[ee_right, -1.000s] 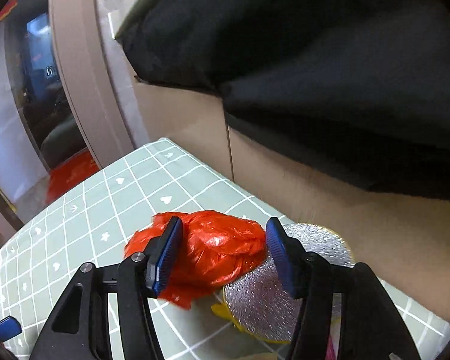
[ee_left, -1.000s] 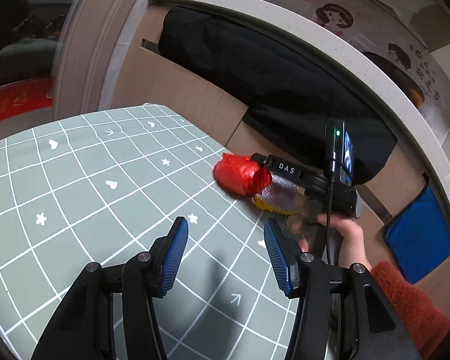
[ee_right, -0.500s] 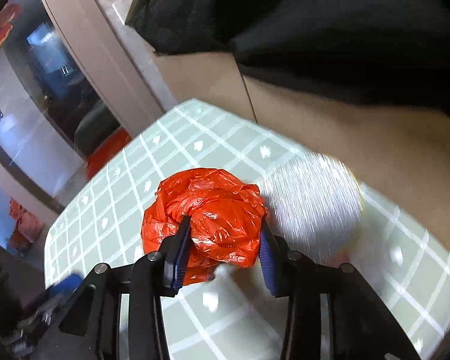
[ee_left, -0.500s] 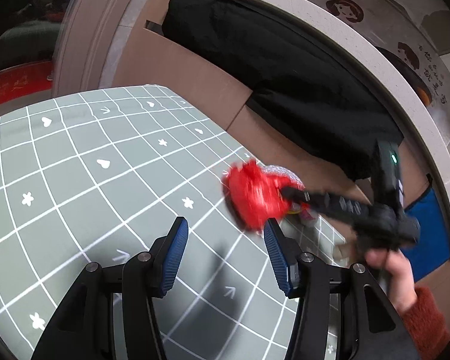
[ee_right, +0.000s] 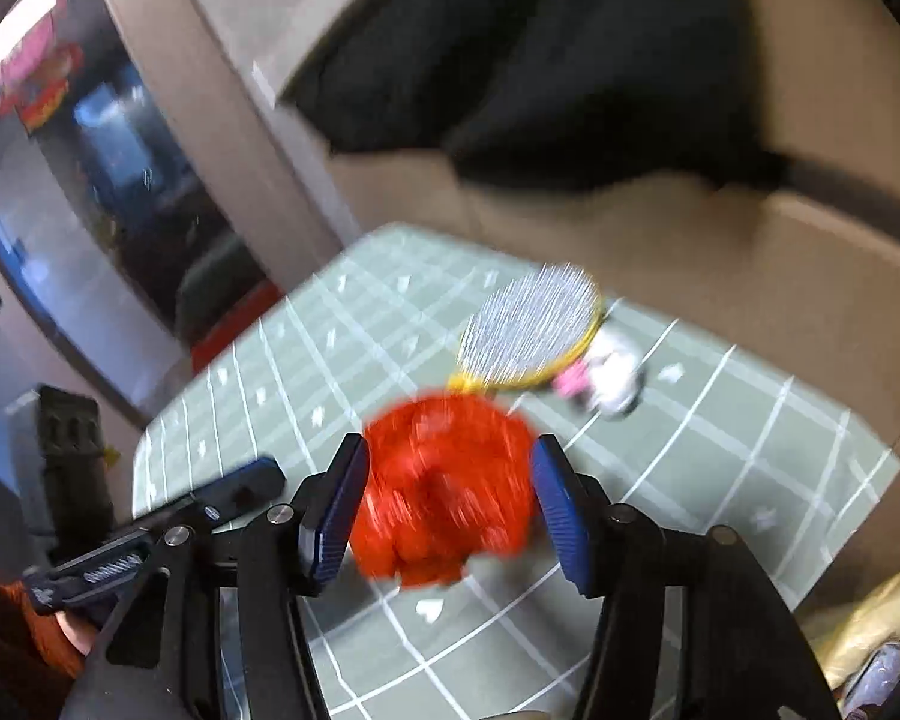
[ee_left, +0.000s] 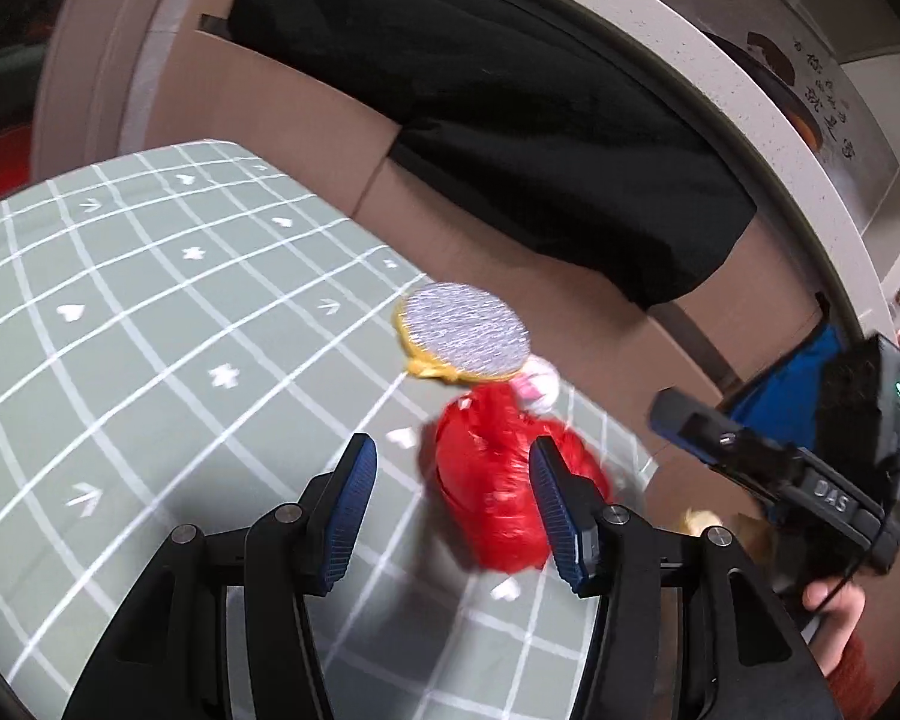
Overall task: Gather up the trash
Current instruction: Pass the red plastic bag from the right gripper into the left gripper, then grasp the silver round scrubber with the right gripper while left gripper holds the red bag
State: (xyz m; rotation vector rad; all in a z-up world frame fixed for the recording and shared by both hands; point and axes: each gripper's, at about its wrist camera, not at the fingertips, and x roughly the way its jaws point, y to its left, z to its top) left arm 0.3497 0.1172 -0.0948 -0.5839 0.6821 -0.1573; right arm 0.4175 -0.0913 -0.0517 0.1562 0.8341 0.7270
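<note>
The right gripper (ee_right: 450, 504) sits at lower centre of the right wrist view, and its blue pads (ee_right: 561, 510) pinch a crumpled red plastic bag (ee_right: 444, 492) from both sides; motion blur softens the bag's outline. In the left wrist view the same bag (ee_left: 498, 492) appears at lower centre-right, above the green grid-patterned table mat (ee_left: 150, 330). The left gripper (ee_left: 450, 510) occupies the bottom of that frame with its jaws spread and nothing between them. A round silver foil lid with a yellow rim (ee_left: 465, 336) lies on the mat just beyond the bag, with a small pink-and-white wrapper (ee_left: 534, 384) touching its right edge. A black garment (ee_left: 510, 120) drapes across the upper frame.
</note>
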